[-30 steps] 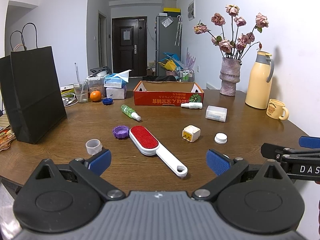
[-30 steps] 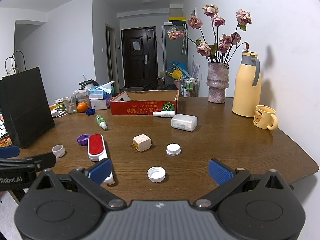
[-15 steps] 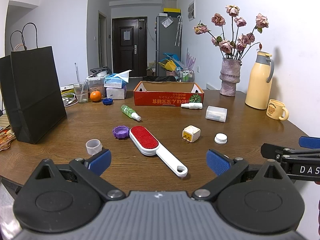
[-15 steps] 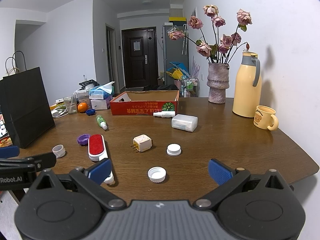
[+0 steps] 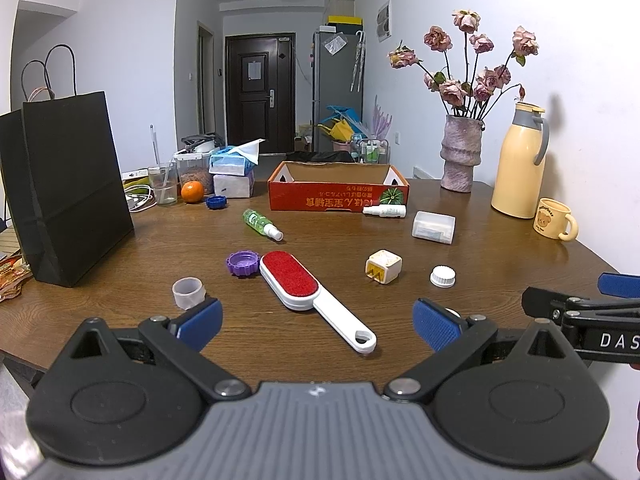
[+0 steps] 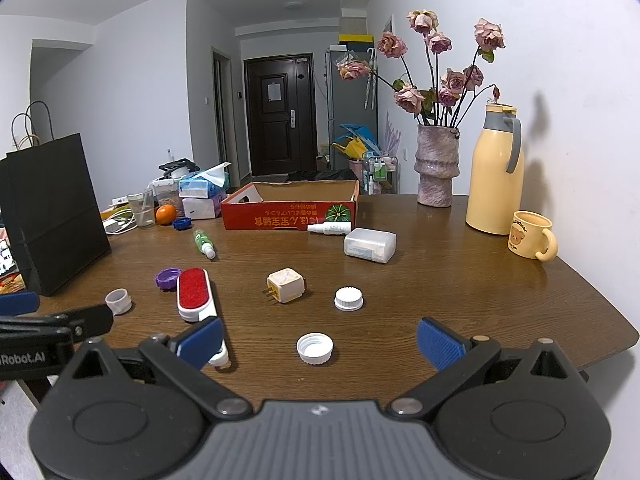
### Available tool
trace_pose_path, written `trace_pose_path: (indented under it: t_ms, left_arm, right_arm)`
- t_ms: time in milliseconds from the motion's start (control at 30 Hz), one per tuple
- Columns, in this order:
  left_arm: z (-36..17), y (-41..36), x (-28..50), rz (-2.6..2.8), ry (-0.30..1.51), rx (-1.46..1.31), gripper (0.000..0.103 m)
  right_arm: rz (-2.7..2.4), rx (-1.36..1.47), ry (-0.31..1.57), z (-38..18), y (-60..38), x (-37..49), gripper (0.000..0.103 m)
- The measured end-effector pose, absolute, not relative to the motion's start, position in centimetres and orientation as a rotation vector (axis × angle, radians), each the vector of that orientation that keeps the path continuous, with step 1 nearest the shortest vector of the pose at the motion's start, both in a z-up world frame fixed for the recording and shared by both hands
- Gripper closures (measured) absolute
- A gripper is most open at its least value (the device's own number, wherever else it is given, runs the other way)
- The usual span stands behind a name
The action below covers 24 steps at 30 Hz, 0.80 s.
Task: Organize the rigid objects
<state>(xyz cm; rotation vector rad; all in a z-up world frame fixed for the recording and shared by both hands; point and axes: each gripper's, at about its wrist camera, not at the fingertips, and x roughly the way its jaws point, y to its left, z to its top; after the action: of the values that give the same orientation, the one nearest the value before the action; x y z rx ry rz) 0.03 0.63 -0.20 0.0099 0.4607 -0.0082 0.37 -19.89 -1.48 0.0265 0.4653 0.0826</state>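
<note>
While nothing on the worktop (image 5: pixel 500 264) has shifted over the last second, and both wrist views match the earlier ones almost exactly, the task looks not yet begun: the loose items lie scattered and the red cardboard box (image 5: pixel 339 193) at the back appears empty from here. Furthest left stands a black paper bag (image 5: pixel 70 196), with a small translucent cap (image 5: pixel 188 292) lying on the wood in front of it, just beyond the left gripper (image 5: pixel 316 322), whose blue pads are spread wide with nothing between them. Next come a purple cap (image 5: pixel 240 263) touching or just beside the head of a red lint brush (image 5: pixel 304 286), whose white handle points back toward that gripper, and further away a green spray bottle (image 5: pixel 262 224) lying on its side. Toward the middle sit a cream plug adapter (image 5: pixel 383 266) and a white ribbed cap (image 5: pixel 442 277), with a white spray bottle (image 5: pixel 385 211) against the box front and a clear plastic case (image 5: pixel 433 227) just right of it. An open white cap (image 6: pixel 315 348) lies nearest the right gripper (image 6: pixel 320 342), which hovers equally wide open and empty. The stillness suggests a pause before the first pick; the brush or that nearest cap look the readiest targets.
</note>
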Motion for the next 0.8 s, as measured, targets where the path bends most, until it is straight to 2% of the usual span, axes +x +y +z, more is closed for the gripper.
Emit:
trace_pose_path:
  t_ms: [800]
  left_arm:
    - [-1.5, 1.1, 1.7, 0.025, 0.477, -0.002, 0.000]
  right_arm:
    - [0.097, -0.005, 0.447, -2.2, -19.6, 1.8, 0.000]
